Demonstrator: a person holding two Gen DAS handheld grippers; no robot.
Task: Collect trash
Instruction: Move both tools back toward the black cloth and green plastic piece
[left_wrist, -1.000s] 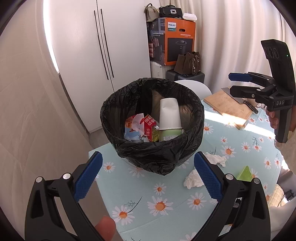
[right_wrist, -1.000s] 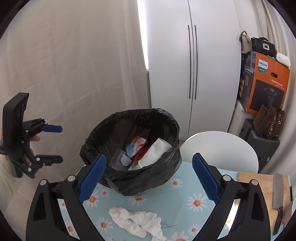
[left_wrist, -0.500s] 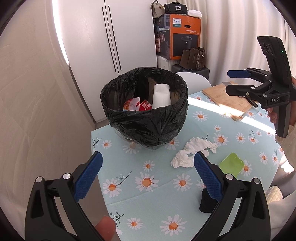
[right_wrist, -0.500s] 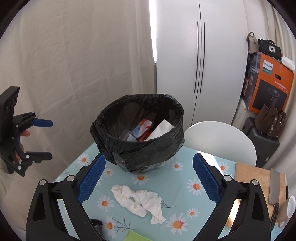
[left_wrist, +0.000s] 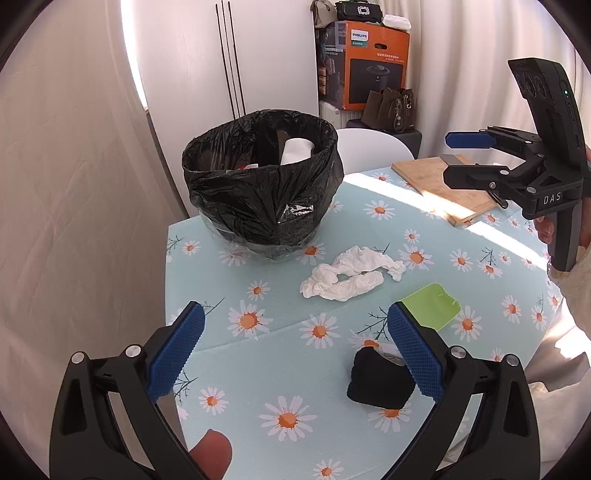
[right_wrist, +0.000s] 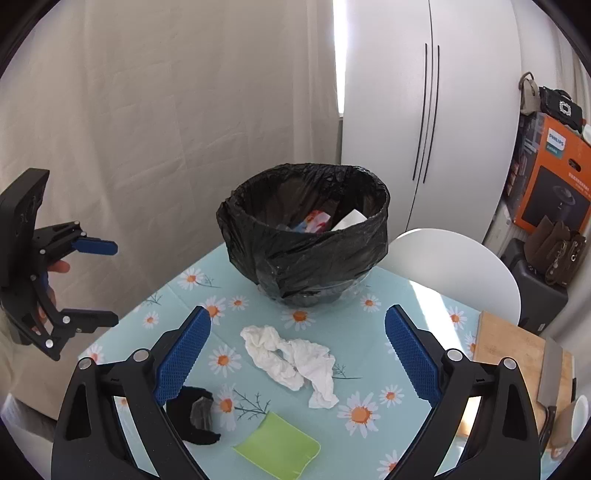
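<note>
left claw (left_wrist: 291, 350): agape (nothing held) | right claw (right_wrist: 297, 354): agape

Ahead of your left gripper (left_wrist: 295, 350) the crumpled tissue (left_wrist: 351, 273) lies before the bin (left_wrist: 262, 184), a flat card (left_wrist: 432, 308) right of it, cutting board (left_wrist: 443, 188) beyond.

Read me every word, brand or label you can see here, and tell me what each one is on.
"PHILIPS": on the orange box, top panel, in both views.
"DAS": on the body of the right gripper, seen from the left wrist view.
Smaller print on the orange box: too small to read.
</note>
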